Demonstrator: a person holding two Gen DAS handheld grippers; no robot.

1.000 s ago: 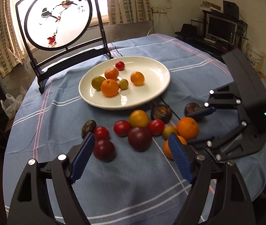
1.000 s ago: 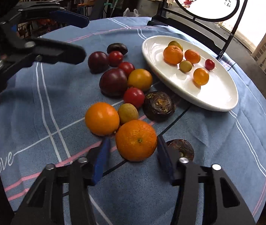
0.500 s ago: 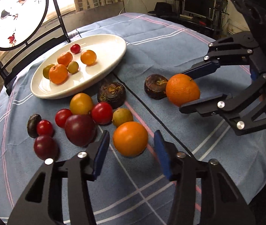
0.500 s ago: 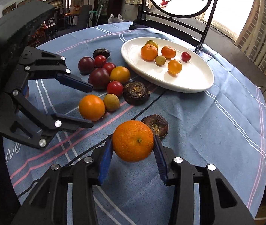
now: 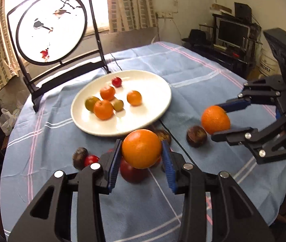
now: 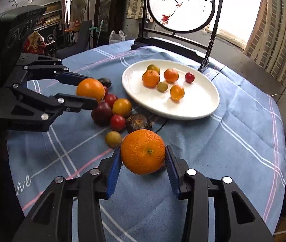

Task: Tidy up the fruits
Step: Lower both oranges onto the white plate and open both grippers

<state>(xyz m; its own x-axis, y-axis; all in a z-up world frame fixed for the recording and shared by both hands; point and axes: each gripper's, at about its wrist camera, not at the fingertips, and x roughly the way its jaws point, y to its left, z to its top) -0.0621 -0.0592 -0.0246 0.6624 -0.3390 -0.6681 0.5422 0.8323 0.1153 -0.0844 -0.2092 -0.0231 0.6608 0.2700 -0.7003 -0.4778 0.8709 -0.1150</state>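
Note:
My left gripper [image 5: 142, 148] holds a smooth orange [image 5: 140, 153] lifted off the blue cloth, its jaws still closing on it. In the right wrist view it [image 6: 87, 92] hangs above the loose fruit pile. My right gripper [image 6: 143, 157] is shut on a dimpled orange [image 6: 143, 151], held in the air right of the pile; the left wrist view shows that orange [image 5: 215, 120] too. The white plate [image 6: 203, 102] carries several small oranges and tomatoes. A dark plum [image 6: 101, 113], red tomatoes [image 6: 117, 122], a yellow tomato [image 6: 122, 107] and a brown fruit [image 6: 138, 122] lie on the cloth.
A round painted screen [image 5: 51, 28] on a black stand rises behind the plate [image 5: 161, 86]. A small yellow-green fruit [image 6: 113, 139] lies near my right fingers, another brown fruit [image 5: 196, 136] below the right gripper. A dark cable runs across the cloth from the plate.
My left gripper went from wide open above the pile to closed on the smooth orange and lifted it. The right gripper rose with its orange off the cloth.

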